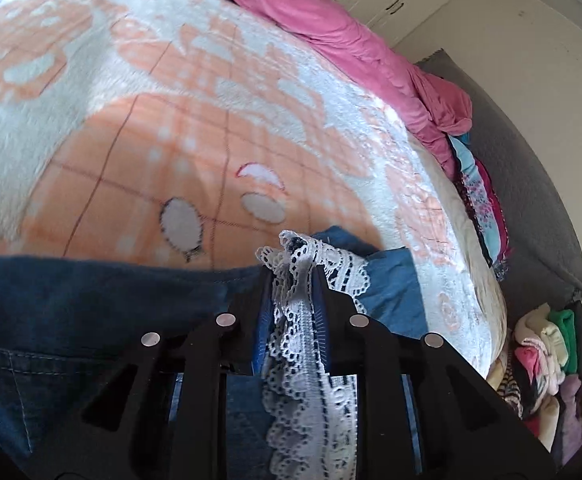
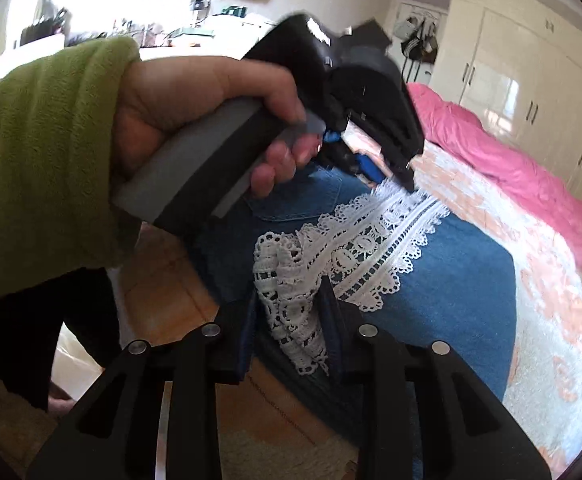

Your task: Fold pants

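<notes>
Blue denim pants (image 1: 71, 300) with a white lace hem (image 1: 307, 320) lie on an orange-and-white blanket on a bed. My left gripper (image 1: 294, 270) is shut on the lace hem, lace bunched between its fingers. In the right wrist view the pants (image 2: 451, 272) spread across the bed and the lace hem (image 2: 371, 248) runs between both grippers. My right gripper (image 2: 291, 304) is shut on the near end of the lace. The left gripper (image 2: 399, 176), held by a hand in a green sleeve, pinches the far end.
The blanket (image 1: 171, 120) covers the bed. A pink duvet (image 1: 351, 48) lies along the far side, also in the right wrist view (image 2: 531, 168). Folded clothes (image 1: 539, 368) are stacked on the floor at the right. White wardrobes (image 2: 531, 60) stand behind the bed.
</notes>
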Motion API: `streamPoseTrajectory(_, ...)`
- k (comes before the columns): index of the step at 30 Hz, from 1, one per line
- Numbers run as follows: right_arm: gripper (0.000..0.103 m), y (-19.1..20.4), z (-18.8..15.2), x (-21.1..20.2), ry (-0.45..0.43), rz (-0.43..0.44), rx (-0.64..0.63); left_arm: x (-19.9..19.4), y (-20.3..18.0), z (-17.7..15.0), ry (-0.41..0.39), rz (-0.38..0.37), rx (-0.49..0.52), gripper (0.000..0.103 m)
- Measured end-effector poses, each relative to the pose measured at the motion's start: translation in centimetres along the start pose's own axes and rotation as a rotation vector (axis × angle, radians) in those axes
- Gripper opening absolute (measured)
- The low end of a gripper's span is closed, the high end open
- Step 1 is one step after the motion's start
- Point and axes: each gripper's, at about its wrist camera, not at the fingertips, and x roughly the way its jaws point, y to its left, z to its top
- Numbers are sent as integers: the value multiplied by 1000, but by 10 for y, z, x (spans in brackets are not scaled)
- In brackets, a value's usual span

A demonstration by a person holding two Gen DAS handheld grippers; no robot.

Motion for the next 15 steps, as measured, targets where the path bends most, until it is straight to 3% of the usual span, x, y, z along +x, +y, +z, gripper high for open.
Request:
streamPoseTrajectory(6, 30, -6, 0, -3, -3, 48, 30, -5, 2, -3, -3, -10, 8, 19)
streamPoseTrajectory(10, 38, -25, -3, -12, -14, 144, 126, -23, -3, -11, -11, -19, 13, 38)
streamPoseTrajectory(15, 44, -44, -3, -36, -65, 198, 219, -55, -9, -27, -26, 9, 48, 46)
